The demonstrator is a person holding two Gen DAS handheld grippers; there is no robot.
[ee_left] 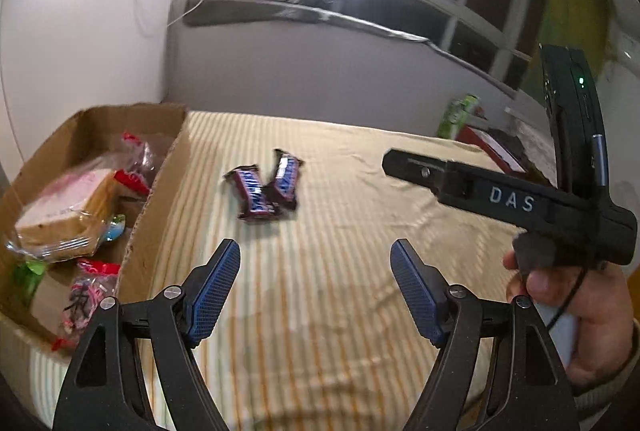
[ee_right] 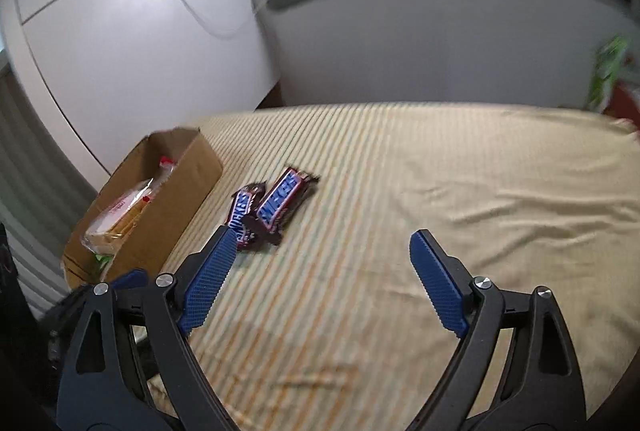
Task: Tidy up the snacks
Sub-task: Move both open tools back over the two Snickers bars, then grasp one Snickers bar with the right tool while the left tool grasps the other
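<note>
Two Snickers bars lie side by side, touching, on the striped cloth, just right of an open cardboard box. The box holds a wrapped sandwich and several small sweets packets. My left gripper is open and empty, a short way in front of the bars. In the right wrist view the bars lie ahead and to the left, beside the box. My right gripper is open and empty, its left fingertip close to the nearer bar. The right gripper's body also shows in the left wrist view.
A beige striped cloth covers the table. A green carton and a red item stand at the far right edge. A white wall and a shelf with a ring light are behind the table.
</note>
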